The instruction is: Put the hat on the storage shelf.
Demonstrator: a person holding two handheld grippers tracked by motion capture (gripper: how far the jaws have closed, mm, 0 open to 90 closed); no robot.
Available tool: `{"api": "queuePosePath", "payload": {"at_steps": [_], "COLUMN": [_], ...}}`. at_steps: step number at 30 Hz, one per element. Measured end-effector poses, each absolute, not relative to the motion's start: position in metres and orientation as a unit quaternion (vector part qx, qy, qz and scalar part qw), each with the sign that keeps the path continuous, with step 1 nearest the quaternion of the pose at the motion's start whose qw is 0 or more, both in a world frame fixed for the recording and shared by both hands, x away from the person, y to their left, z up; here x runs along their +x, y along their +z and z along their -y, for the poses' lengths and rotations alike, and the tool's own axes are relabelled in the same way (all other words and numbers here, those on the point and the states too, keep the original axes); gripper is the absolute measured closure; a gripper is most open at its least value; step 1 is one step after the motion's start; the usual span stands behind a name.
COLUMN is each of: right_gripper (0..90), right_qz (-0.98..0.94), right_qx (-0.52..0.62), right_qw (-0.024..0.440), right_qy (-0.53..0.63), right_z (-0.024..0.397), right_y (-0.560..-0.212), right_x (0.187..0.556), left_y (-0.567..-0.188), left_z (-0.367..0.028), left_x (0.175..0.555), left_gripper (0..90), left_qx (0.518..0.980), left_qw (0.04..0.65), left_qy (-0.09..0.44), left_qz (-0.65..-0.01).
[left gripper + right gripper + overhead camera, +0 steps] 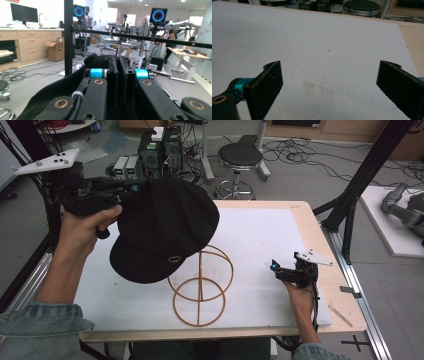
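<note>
Black cap (165, 227) pinched in left gripper (131, 186), held above wire stand (200, 285) mid-table; right gripper (274, 266) gapes wide near right edge.

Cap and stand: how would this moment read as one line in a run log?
left gripper: shut on cap, held above stand | right gripper: open, low over table, nothing between fingers

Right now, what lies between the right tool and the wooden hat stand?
Nothing: in the high view, bare white table surface separates the right tool from the wooden hat stand.
</note>
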State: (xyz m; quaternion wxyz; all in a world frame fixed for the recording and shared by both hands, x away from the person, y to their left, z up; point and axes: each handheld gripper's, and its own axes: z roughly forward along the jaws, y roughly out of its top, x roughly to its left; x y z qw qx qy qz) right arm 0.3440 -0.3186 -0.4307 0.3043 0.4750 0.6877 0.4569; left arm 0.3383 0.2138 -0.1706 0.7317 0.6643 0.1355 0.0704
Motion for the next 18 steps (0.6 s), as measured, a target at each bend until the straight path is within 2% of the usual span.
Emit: {"api": "queuePosePath", "payload": {"at_steps": [9,18], "right_gripper": [6.4,6.4], "right_qz": [-0.687,-0.688], "right_qx": [0.476,0.476], "right_qw": [0.304,0.304], "right_qy": [0.457,0.456], "right_z": [0.318,0.318], "right_y": [-0.431,-0.43], "right_x": [0.344,0.344], "left_y": [-0.178,-0.183], "left_z": [-0.208,-0.201], "left_x": [0.342,0.344], "left_gripper": [85.6,85.5], "left_qx": [0.667,0.678], "left_qw": [0.733,0.725], "left_qy": [0.039,0.03], "left_qz": [-0.131,-0.121]}}
